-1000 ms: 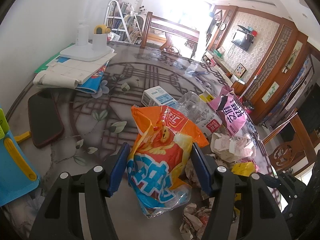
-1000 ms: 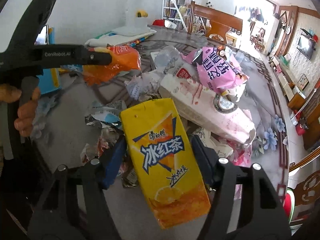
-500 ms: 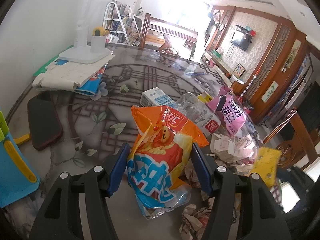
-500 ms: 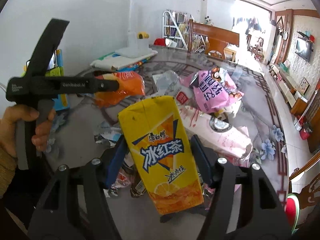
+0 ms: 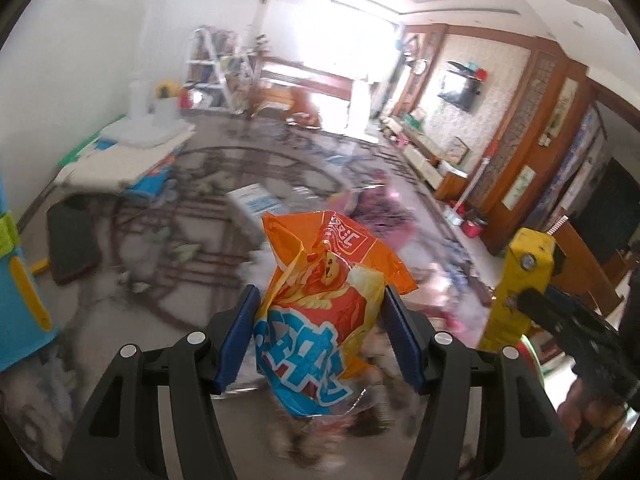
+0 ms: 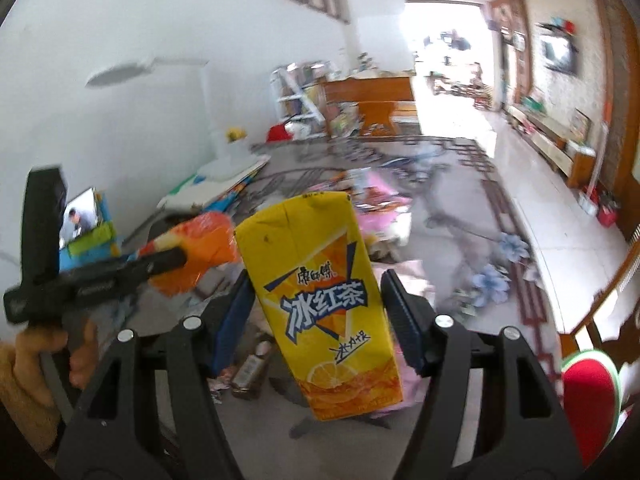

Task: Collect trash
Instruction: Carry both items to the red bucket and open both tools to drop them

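Observation:
My left gripper (image 5: 320, 336) is shut on an orange and blue snack bag (image 5: 324, 304) and holds it up above the table. My right gripper (image 6: 318, 320) is shut on a yellow iced tea carton (image 6: 320, 300), also lifted off the table. The carton shows at the right of the left wrist view (image 5: 516, 280). The snack bag shows at the left of the right wrist view (image 6: 196, 256). More trash lies blurred on the glass table (image 5: 192, 248): a pink bag (image 6: 384, 196), a white and blue carton (image 5: 256, 200) and crumpled paper.
A stack of papers with a white lamp base (image 5: 148, 132) sits at the table's far left. A dark pad (image 5: 72, 240) and a blue and yellow toy (image 5: 20, 300) lie at the left. A watermelon-patterned object (image 6: 592, 392) is at the right edge.
Both grippers have risen with their loads and tilted up, so more of the room shows. The yellow carton has come up into the left wrist view on the right.

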`<state>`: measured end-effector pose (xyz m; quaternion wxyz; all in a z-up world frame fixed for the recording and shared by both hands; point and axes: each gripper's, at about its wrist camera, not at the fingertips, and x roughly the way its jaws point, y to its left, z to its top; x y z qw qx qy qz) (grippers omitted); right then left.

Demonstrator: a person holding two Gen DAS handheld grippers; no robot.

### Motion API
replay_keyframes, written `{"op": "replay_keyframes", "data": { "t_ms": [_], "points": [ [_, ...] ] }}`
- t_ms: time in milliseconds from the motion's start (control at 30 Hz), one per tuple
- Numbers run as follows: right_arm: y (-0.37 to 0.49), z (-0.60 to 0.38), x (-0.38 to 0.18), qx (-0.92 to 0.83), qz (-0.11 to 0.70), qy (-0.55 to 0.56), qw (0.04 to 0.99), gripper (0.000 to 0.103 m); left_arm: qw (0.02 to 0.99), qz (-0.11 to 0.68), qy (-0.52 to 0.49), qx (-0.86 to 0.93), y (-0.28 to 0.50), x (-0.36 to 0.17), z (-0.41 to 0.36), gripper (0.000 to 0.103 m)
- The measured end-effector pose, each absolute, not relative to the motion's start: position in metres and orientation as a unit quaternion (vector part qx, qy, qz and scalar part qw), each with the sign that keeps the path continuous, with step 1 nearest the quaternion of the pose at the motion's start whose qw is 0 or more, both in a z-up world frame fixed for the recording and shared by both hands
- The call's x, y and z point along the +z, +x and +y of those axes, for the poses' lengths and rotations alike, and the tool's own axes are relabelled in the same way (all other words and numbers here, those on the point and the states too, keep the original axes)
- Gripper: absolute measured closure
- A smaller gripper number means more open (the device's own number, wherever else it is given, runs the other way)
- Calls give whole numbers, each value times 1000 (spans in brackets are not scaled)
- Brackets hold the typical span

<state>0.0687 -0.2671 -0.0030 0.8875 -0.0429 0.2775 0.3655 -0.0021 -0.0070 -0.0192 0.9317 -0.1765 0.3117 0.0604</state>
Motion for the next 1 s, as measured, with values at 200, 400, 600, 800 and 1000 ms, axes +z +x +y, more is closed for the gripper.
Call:
{"op": "replay_keyframes", "data": {
  "t_ms": [200, 400, 600, 800, 1000],
  "points": [
    [82, -327, 20, 313, 268, 22, 911, 40, 942, 303, -145, -5, 27, 3, -78, 44],
    [109, -416, 30, 248, 287, 98, 920, 40, 927, 338, -127, -96, 69, -7, -156, 44],
    [132, -498, -9, 144, 325, 132, 925, 40, 898, 384, -119, -178, 114, -26, -231, 44],
    [135, -554, -52, 73, 340, 177, 921, 40, 865, 433, -91, -239, 158, -54, -305, 44],
    [136, -576, -68, 38, 346, 177, 921, 39, 845, 453, -17, -283, 165, -74, -357, 36]
  ]
}}
